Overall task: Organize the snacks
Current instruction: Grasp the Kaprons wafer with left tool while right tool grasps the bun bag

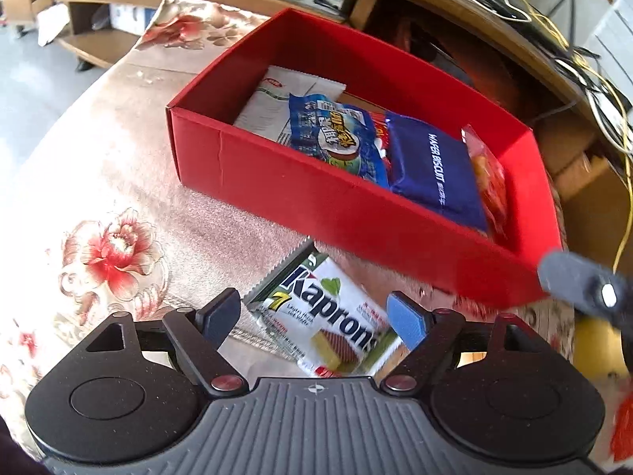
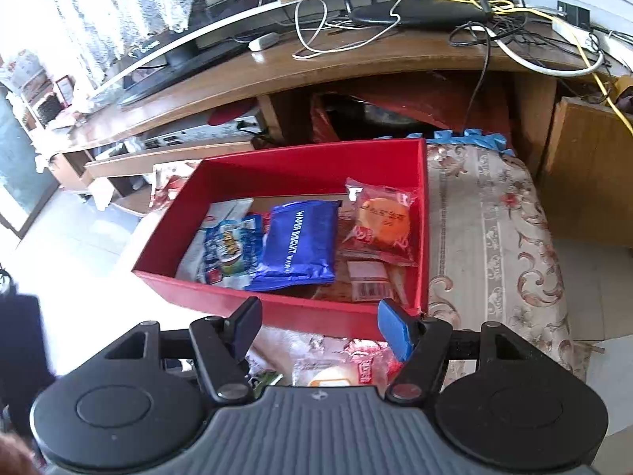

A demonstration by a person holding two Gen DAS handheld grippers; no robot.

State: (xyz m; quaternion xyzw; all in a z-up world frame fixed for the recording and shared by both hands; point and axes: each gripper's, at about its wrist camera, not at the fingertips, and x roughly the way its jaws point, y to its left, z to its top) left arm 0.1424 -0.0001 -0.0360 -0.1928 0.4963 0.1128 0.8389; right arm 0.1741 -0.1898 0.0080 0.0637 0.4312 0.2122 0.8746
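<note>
Close in on the left wrist view, the left gripper (image 1: pixel 314 316) hangs with its fingers (image 1: pixel 221 314) spread wide and released, straddling a white and green Kaprons wafer packet (image 1: pixel 336 316) that lies flat on the floral cloth (image 1: pixel 110 206); the pads sit just beside the packet's edges and I can't see them pressing on it. Over on the right wrist view, the right gripper (image 2: pixel 318 330) has its fingers (image 2: pixel 247 330) parted too, and beneath them lies a clear-wrapped snack with red print (image 2: pixel 340 368) on the cloth, though whether the pads touch it is hard to tell from here. Just beyond both grippers stands the red box (image 1: pixel 316 202), open-topped, its near wall right behind the Kaprons packet. Inside, from one end to the other: a white packet (image 1: pixel 277 99) flat against the bottom, a blue patterned packet (image 1: pixel 332 134) lying partly over it, a dark blue Wafer Biscuit pack (image 2: pixel 296 241) beside that, and a red-and-clear bun wrapper (image 2: pixel 379 221) at the far end near the side wall. Farther back, a wooden desk (image 2: pixel 356 59) runs across, with tangled cables (image 2: pixel 494 12) on top.
</note>
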